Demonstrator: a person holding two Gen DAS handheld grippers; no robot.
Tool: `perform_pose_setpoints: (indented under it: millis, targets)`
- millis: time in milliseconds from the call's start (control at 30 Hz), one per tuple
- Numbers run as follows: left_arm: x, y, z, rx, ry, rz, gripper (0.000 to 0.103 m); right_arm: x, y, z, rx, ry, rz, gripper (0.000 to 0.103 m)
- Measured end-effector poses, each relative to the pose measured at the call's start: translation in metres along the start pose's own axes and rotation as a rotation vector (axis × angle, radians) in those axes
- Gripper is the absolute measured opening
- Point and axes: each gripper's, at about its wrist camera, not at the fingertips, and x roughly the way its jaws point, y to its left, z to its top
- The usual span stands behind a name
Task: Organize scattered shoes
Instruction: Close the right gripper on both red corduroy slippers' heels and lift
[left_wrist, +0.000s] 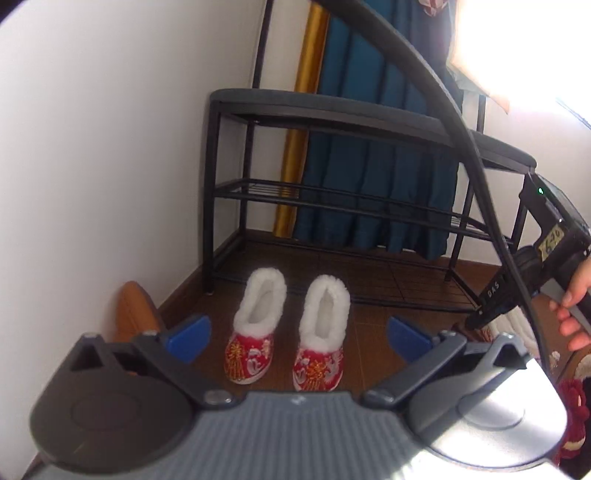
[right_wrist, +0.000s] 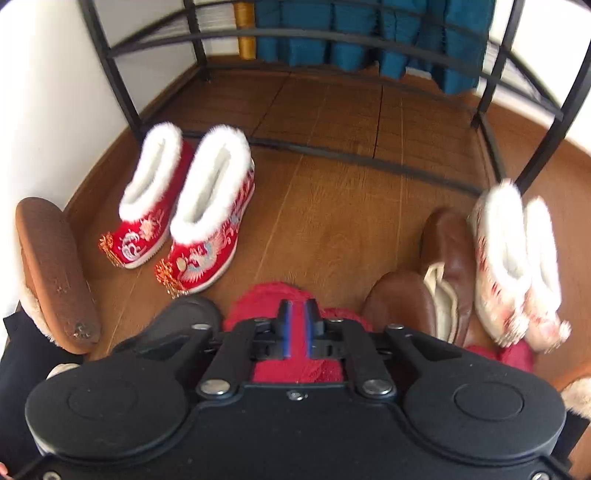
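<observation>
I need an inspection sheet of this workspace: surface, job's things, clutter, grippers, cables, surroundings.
Surface: brown wood floor, bare in the middle.
Job's things: red embroidered pair side by side near the rack; white pair at right; brown shoes; one shoe on its side, sole showing.
Clutter: nothing seen.
Grippers: left hand-held gripper open, empty; right hand-held gripper shut over a red fuzzy item.
Cables: black cable.
Surroundings: black shoe rack, empty; teal curtain; white wall.

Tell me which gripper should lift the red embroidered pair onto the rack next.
Left. The left gripper is open, its jaws framing the red embroidered pair before the rack. The right gripper is shut against a red fuzzy item.
</observation>
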Motion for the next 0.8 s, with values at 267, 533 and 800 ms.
perform_pose_setpoints:
  millis: [267,533,800]
  targets:
    - [0.010,-0.005,-0.022,0.007,0.063,-0.022,0.103,0.036,0.001,-0.013,-0.054,0.165,-0.017,0.095]
    - [-0.003,-0.004,-0.029,0.004,0.072,-0.022,0.103,0.059,0.023,-0.035,-0.186,0.323,-0.070,0.095]
    - [-0.005,0.010,-0.035,-0.025,0.076,-0.015,0.103,0.081,0.045,-0.057,-0.309,0.477,-0.120,0.079]
